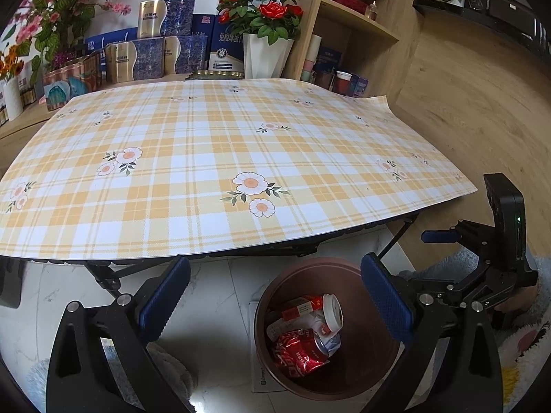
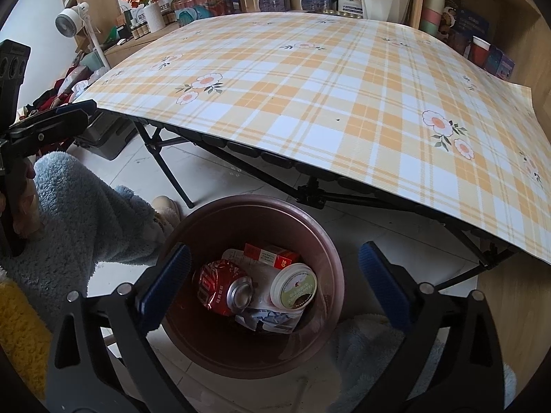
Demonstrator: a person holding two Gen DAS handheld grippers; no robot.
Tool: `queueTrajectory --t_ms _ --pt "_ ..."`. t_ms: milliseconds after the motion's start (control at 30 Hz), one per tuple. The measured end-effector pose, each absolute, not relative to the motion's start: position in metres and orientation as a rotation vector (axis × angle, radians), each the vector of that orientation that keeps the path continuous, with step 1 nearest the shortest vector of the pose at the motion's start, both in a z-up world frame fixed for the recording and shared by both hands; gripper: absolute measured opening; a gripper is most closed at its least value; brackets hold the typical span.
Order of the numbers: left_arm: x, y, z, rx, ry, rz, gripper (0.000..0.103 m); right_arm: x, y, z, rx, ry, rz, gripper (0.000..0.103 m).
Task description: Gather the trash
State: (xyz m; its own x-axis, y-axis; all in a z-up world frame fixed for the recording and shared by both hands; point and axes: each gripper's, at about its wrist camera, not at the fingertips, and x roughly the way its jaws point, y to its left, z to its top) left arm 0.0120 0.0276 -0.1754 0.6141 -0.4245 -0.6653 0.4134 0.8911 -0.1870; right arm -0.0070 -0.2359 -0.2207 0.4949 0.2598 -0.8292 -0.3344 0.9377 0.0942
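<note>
A brown round bin (image 1: 365,375) stands on the white floor by the table's front edge; it also shows in the right wrist view (image 2: 330,258). In it lie a crushed red can (image 1: 299,351) (image 2: 220,289), a white lidded cup (image 1: 332,311) (image 2: 292,285), a red carton (image 2: 272,254) and crumpled paper (image 2: 268,320). My left gripper (image 1: 275,303) is open and empty above the bin's left side. My right gripper (image 2: 275,292) is open and empty, right over the bin. The right gripper also shows in the left wrist view (image 1: 444,237).
A folding table with a yellow plaid floral cloth (image 1: 220,158) (image 2: 344,96) fills the middle. Behind it stand boxes (image 1: 151,55), a red rose pot (image 1: 267,51) and wooden shelves (image 1: 358,24). A white fan (image 2: 72,20) stands at the left. A blue fleece leg (image 2: 89,220) is beside the bin.
</note>
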Motion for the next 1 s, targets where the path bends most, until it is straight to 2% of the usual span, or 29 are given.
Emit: queueTrajectory --t_ms 133,267,500,667,833,1000 --pt "0.011 0.032 -0.165 -0.057 0.727 -0.425 0.097 -0.005 -0.241 -0.211 -0.072 0.966 0.329 0.097" --pt "0.017 0.032 -0.138 -0.090 0.682 -0.376 0.097 0.002 -0.259 -0.166 0.001 0.862 0.237 0.097" --pt "0.023 0.012 -0.046 -0.034 0.529 -0.331 0.097 0.016 -0.281 -0.056 0.032 0.662 0.108 0.097" --pt "0.009 0.000 0.010 0.028 0.413 -0.303 0.097 0.008 -0.288 -0.004 0.066 0.586 0.090 0.097" --pt "-0.005 -0.010 0.040 0.073 0.374 -0.290 0.097 -0.008 -0.283 0.019 0.061 0.545 0.104 0.097" --pt "-0.012 -0.013 0.049 0.072 0.380 -0.242 0.097 -0.022 -0.277 0.025 0.056 0.545 0.115 0.097"
